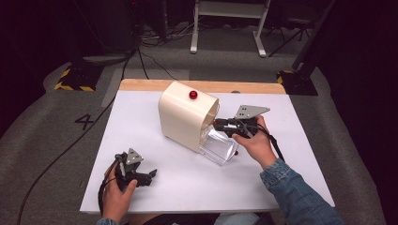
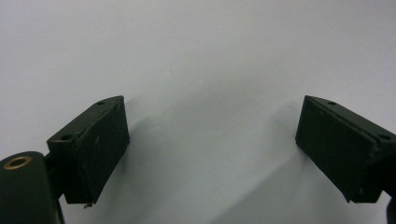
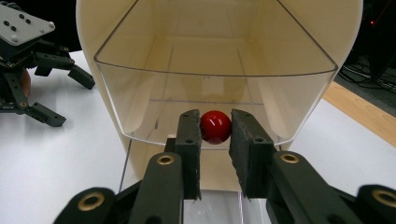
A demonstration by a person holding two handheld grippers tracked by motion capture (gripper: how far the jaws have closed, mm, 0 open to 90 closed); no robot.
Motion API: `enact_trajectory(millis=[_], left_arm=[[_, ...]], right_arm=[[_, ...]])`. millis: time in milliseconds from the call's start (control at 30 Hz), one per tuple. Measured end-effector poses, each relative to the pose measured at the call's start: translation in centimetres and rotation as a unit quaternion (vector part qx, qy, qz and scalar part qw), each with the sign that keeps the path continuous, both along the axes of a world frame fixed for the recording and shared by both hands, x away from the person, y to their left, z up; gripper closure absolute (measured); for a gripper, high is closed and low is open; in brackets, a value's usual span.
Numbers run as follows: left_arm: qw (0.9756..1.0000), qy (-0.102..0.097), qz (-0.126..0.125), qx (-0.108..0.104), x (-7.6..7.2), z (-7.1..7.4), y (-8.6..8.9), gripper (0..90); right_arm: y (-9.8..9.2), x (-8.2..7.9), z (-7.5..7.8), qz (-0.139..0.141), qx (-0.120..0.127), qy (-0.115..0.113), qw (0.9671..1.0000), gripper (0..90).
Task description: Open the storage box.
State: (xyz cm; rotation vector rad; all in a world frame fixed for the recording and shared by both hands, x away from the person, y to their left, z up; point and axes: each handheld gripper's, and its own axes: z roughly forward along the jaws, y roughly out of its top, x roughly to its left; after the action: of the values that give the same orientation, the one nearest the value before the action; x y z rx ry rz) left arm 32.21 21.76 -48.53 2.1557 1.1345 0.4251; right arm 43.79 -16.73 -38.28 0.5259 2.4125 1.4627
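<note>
right gripper pinching the red knob of a clear drawer

the landmark is the cream housing (image 1: 187,115), a rounded box that stands on the white table (image 1: 263,187) near its far edge. a clear drawer (image 1: 219,145) sticks out of the housing's open front, on the side towards the person's right hand (image 1: 253,143). in the right gripper view the drawer's transparent front wall spans the housing's mouth, and a red knob (image 3: 215,126) sits low on that wall at its middle. the right gripper (image 3: 215,135) lies directly in front of the housing's mouth; its 2 black jaws are pressed onto the knob, 1 on each side, with the pads touching it. a second red knob (image 1: 193,94) sits on top of the housing. the left gripper (image 1: 151,176) rests on the table well apart from the housing, on the near side and towards the person's left, held in the left hand (image 1: 117,192). in the left gripper view its 2 jaws stand spread wide over bare white table, with nothing between them. a blue denim sleeve (image 1: 295,192) covers the right forearm, nearer the person than the housing.
</note>
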Motion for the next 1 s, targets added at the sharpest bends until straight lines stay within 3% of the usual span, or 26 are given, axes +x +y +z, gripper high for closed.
enact_trajectory(millis=[333, 1000], left_arm=[[1.0000, 0.002, -0.001, -0.001, 0.1, 0.0, 0.0, 9.7], [1.0000, 0.007, -0.002, 0.000, 0.1, 0.1, 0.0, 9.5]], right_arm=[[-0.3, -0.5, 0.3, -0.001, -0.003, -0.011, 0.9999, 74.0], [-4.8, -3.3, 0.6, -0.021, 0.008, -0.003, 0.9998, 74.0]])
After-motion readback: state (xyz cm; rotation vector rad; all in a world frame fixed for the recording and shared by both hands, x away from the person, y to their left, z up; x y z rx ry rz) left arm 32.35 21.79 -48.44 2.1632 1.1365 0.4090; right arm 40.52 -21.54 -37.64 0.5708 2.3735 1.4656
